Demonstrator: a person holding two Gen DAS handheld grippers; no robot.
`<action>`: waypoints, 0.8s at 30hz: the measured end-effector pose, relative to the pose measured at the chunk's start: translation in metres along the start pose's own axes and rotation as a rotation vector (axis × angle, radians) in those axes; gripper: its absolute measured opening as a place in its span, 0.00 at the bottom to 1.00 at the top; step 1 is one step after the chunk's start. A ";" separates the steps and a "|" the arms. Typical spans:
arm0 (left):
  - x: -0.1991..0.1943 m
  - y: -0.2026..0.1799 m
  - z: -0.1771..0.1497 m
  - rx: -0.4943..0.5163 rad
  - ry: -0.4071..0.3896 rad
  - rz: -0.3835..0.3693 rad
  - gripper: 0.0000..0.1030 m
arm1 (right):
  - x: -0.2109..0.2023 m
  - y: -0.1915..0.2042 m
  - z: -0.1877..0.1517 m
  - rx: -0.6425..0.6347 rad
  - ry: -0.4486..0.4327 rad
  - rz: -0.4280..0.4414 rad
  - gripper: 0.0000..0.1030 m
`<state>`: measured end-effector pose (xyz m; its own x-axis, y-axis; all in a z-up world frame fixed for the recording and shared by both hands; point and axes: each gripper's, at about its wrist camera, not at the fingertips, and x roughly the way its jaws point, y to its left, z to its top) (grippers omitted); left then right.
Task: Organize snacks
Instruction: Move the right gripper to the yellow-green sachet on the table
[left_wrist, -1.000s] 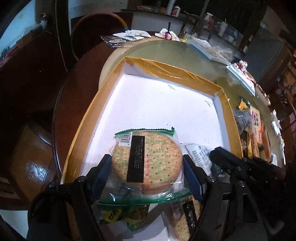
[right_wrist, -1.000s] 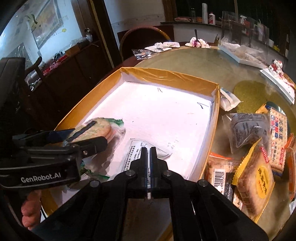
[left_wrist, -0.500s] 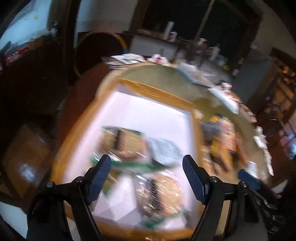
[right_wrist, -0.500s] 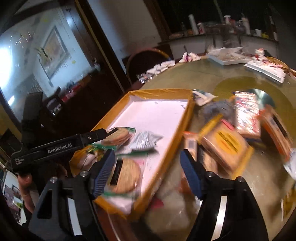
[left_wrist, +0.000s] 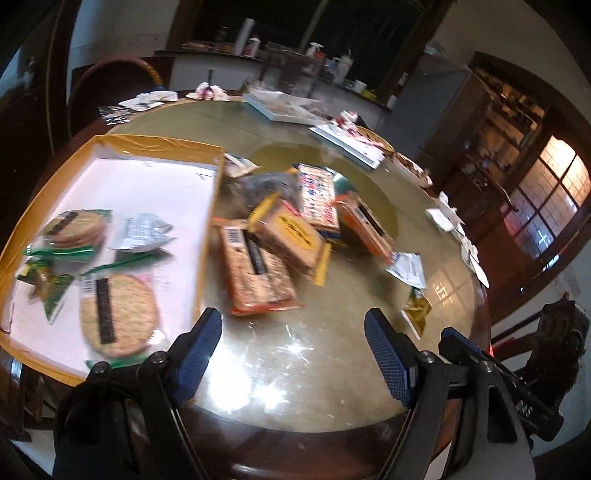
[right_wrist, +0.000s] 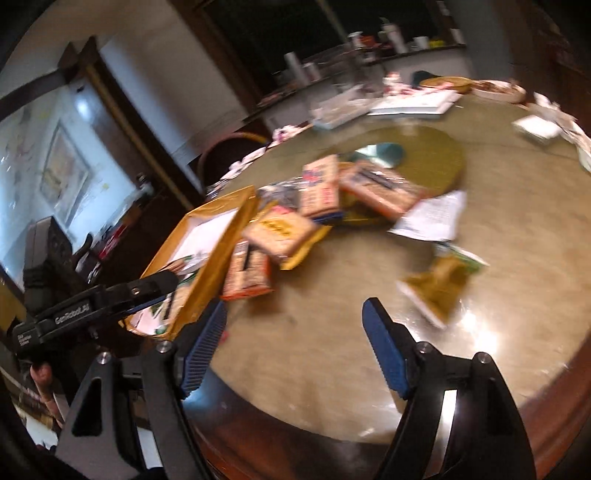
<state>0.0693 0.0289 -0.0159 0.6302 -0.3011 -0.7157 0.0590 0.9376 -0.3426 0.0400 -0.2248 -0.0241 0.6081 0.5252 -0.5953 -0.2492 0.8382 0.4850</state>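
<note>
A shallow box (left_wrist: 110, 142) with yellow-taped walls and a white floor lies on the left of the round table. Inside it lie two round cracker packs (left_wrist: 116, 314) (left_wrist: 75, 229), a silver packet (left_wrist: 142, 232) and a green packet (left_wrist: 51, 286). A pile of snack packs (left_wrist: 280, 229) lies to the box's right; it also shows in the right wrist view (right_wrist: 295, 229). My left gripper (left_wrist: 293, 343) is open and empty above the table's near edge. My right gripper (right_wrist: 295, 347) is open and empty, to the right of the box (right_wrist: 221, 254).
A white packet (left_wrist: 408, 267) and a small green-yellow packet (left_wrist: 415, 308) lie loose right of the pile. Flat trays (left_wrist: 345, 142) and clutter stand at the far side of the glass-topped table (left_wrist: 280, 373). A wooden chair (left_wrist: 110, 83) stands behind the box.
My left gripper has let go of the round cracker pack, left in the box. Both grippers opened, pulled back and swung right toward the snack pile.
</note>
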 end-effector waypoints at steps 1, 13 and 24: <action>0.000 -0.003 -0.001 0.007 0.005 0.000 0.77 | -0.002 -0.007 -0.001 0.015 0.000 -0.010 0.74; 0.006 -0.023 -0.007 0.044 0.007 0.027 0.77 | -0.001 -0.043 0.002 0.102 0.012 -0.112 0.74; 0.019 -0.017 0.000 0.017 0.028 0.026 0.77 | 0.028 -0.071 0.014 0.231 0.075 -0.163 0.60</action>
<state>0.0805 0.0074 -0.0241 0.6096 -0.2810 -0.7413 0.0559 0.9480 -0.3134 0.0859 -0.2718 -0.0664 0.5669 0.4030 -0.7185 0.0304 0.8614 0.5070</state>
